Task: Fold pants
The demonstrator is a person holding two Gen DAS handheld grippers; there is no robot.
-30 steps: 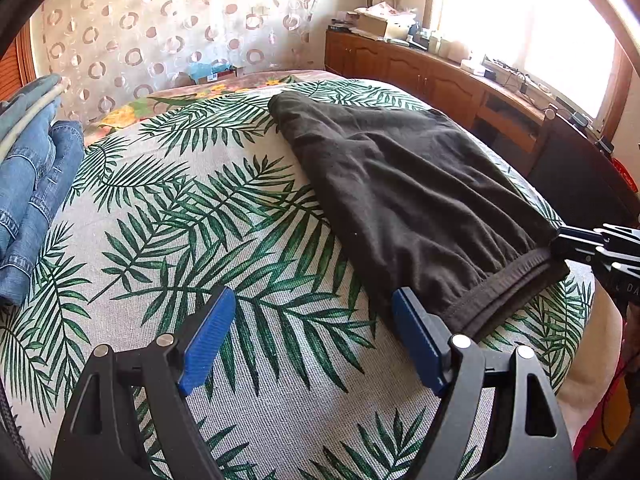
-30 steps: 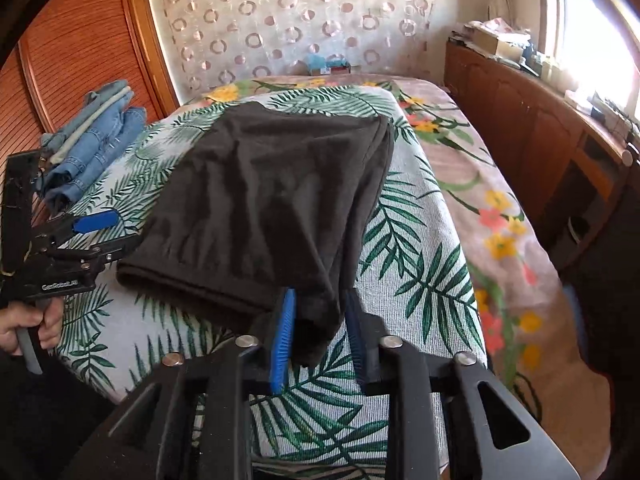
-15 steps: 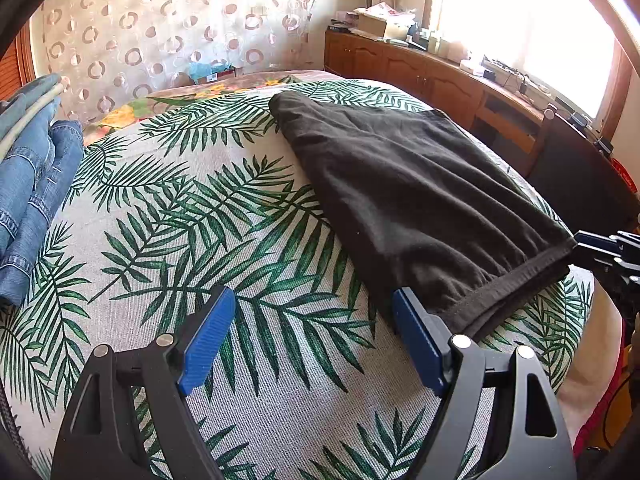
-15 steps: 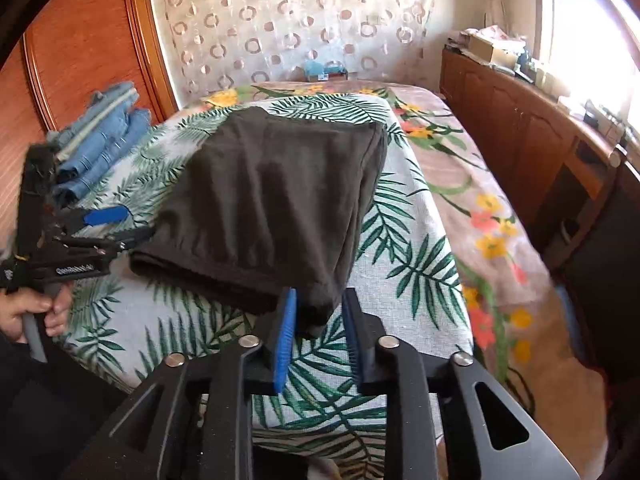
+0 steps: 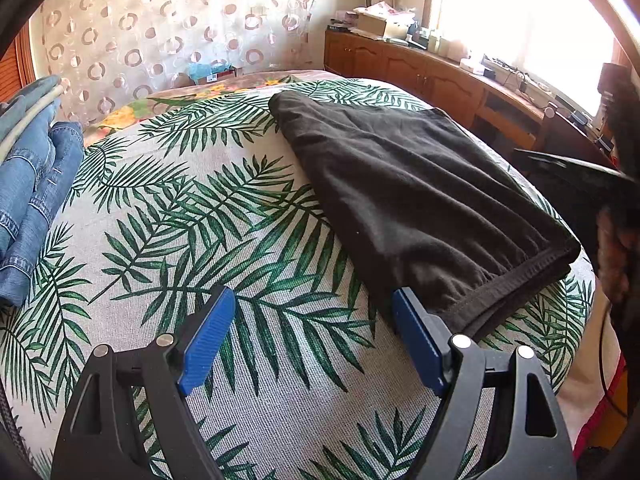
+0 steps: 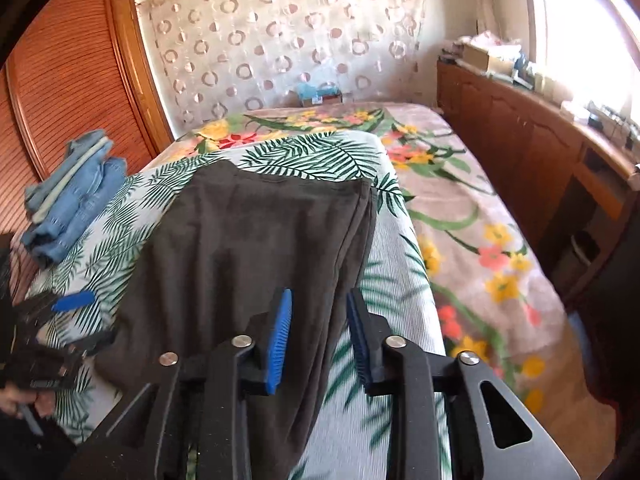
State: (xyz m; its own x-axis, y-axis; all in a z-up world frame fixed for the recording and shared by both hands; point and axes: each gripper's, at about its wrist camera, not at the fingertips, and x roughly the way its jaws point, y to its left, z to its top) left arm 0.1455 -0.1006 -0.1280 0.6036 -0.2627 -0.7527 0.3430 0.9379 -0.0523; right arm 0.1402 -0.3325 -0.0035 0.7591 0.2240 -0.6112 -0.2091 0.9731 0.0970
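Note:
Black pants (image 5: 404,196) lie folded on the palm-leaf bedspread (image 5: 200,216), waistband toward me; they also show in the right wrist view (image 6: 256,248). My left gripper (image 5: 312,340) is open wide and empty, hovering just left of the waistband's near corner. My right gripper (image 6: 318,340) is open over the pants' right edge, and the cloth lies flat below the blue pads without being pinched. The left gripper (image 6: 76,320) shows blurred at the left of the right wrist view.
Folded blue jeans (image 5: 28,200) are stacked at the bed's left side, also in the right wrist view (image 6: 72,208). A wooden cabinet (image 5: 440,80) runs under the window on the right. A floral blanket (image 6: 460,220) covers the bed's right part. A wooden wardrobe (image 6: 68,80) stands left.
My right gripper has let go of the pants' corner, opened wider and risen; the pants now lie flat. My left gripper has hardly moved.

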